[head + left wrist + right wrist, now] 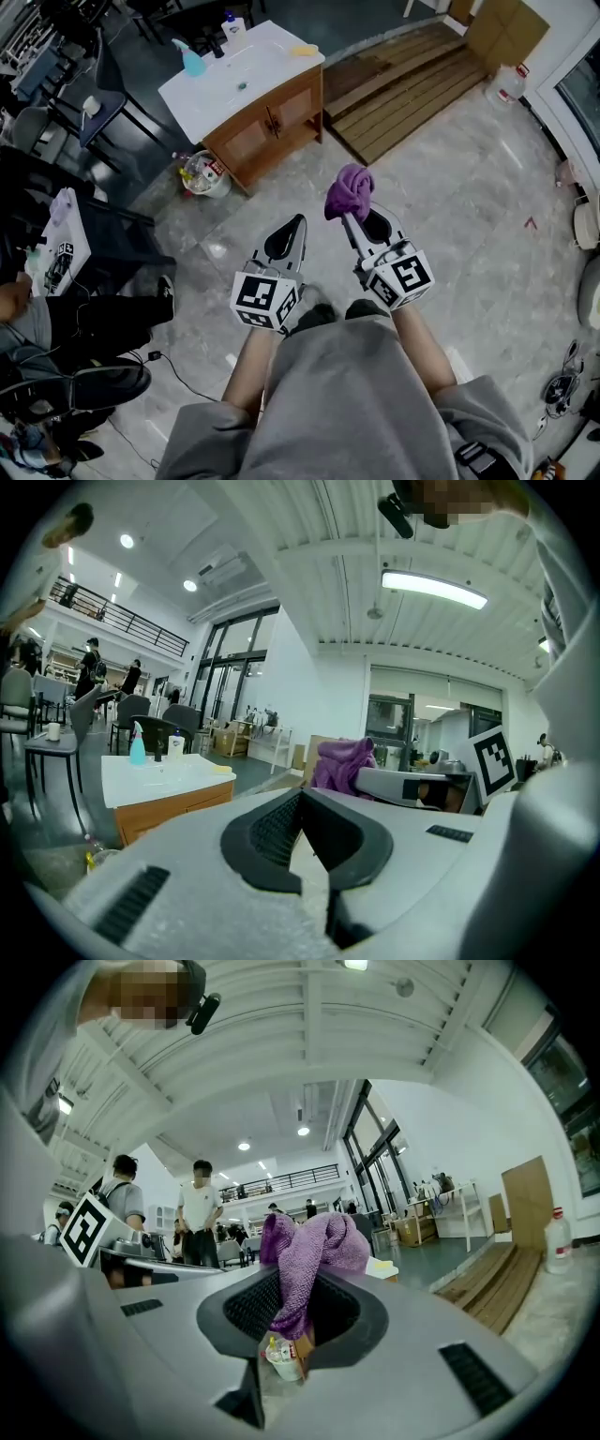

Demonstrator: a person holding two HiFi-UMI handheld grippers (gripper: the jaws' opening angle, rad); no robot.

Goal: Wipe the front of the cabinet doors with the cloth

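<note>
Purple cloth [349, 191], bunched into a ball, is pinched between the closed jaws of the right hand-held gripper [349, 217], which is held out low in front of the person's body. The left hand-held gripper [296, 221] sits just beside it, jaws together with nothing between them. Both bare forearms reach forward and both tools point ahead over a marble floor [450, 206]. The wooden cabinet doors [272, 124] stand well apart, ahead and to the left, under a white worktop [253, 75] carrying a blue spray bottle [192, 60] and a yellow sponge [303, 50]. A bucket [204, 174] of clutter sits beside the cabinet, and wooden planks [412, 84] lie to its right.
</note>
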